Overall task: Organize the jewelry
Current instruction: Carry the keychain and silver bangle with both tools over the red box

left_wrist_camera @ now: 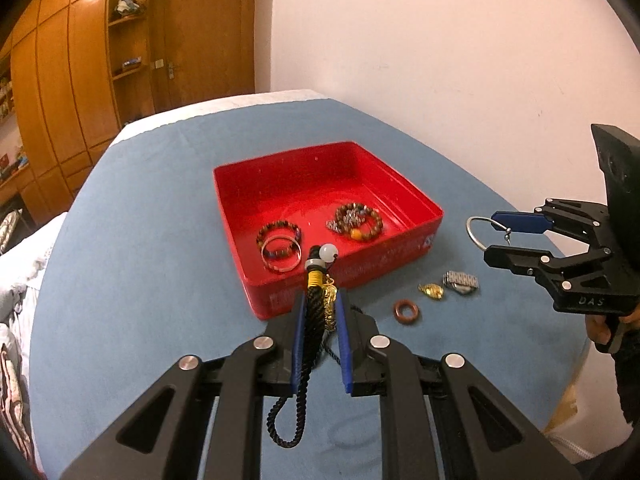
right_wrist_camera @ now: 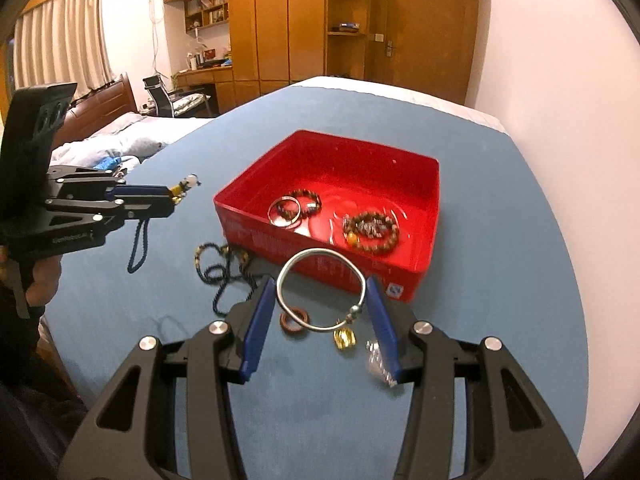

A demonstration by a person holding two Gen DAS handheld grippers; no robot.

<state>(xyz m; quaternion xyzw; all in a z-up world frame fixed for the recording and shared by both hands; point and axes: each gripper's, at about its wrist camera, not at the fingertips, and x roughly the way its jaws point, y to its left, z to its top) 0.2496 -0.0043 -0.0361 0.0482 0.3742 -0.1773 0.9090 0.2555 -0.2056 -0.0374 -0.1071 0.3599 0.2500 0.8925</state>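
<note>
A red tray (left_wrist_camera: pixel 400 256) (right_wrist_camera: pixel 320 268) on the blue table holds beaded bracelets (left_wrist_camera: pixel 360 222) (right_wrist_camera: pixel 372 228) and a metal bangle (left_wrist_camera: pixel 280 254) (right_wrist_camera: pixel 284 210). My left gripper (left_wrist_camera: pixel 320 312) (right_wrist_camera: pixel 170 200) is shut on a black cord pendant with a white bead (left_wrist_camera: pixel 328 252) (right_wrist_camera: pixel 192 180), just short of the tray's near wall. My right gripper (right_wrist_camera: pixel 322 296) (left_wrist_camera: pixel 494 232) is shut on a silver bangle (right_wrist_camera: pixel 320 256) (left_wrist_camera: pixel 474 230), held above the table right of the tray.
On the table lie a brown ring (left_wrist_camera: pixel 407 311) (right_wrist_camera: pixel 294 320), a gold charm (left_wrist_camera: pixel 432 291) (right_wrist_camera: pixel 345 338), a silver piece (left_wrist_camera: pixel 460 282) (right_wrist_camera: pixel 376 356) and a dark beaded necklace (right_wrist_camera: pixel 224 268). A white wall stands behind; a bed and wooden cupboards are to the left.
</note>
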